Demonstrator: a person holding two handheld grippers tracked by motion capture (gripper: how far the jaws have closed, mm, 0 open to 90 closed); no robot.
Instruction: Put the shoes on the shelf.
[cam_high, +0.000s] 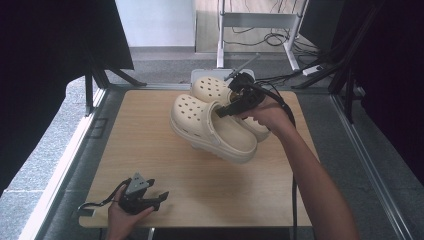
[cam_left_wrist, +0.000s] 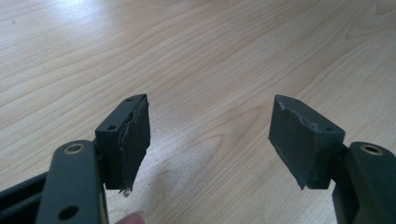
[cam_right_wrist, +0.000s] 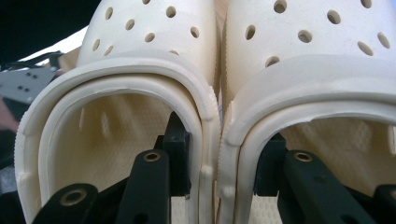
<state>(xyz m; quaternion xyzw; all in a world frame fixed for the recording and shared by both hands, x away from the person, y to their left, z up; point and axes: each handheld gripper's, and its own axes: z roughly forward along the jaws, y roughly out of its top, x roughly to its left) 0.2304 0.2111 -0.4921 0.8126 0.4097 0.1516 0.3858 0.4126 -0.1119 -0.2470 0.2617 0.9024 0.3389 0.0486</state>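
Observation:
Two cream clogs with holes in their toes sit side by side: the nearer clog and the farther clog. My right gripper reaches into them from the heel end. In the right gripper view one jaw is inside the left clog and the other inside the right clog. My right gripper is shut on their two touching side walls. The nearer clog looks tilted over the wooden table. My left gripper rests near the table's front left corner, open over bare wood.
A pale flat box lies at the table's far edge under the farther clog. Behind it stand a white desk frame and floor cables. Black curtains hang on both sides. A metal rail runs along the table's left.

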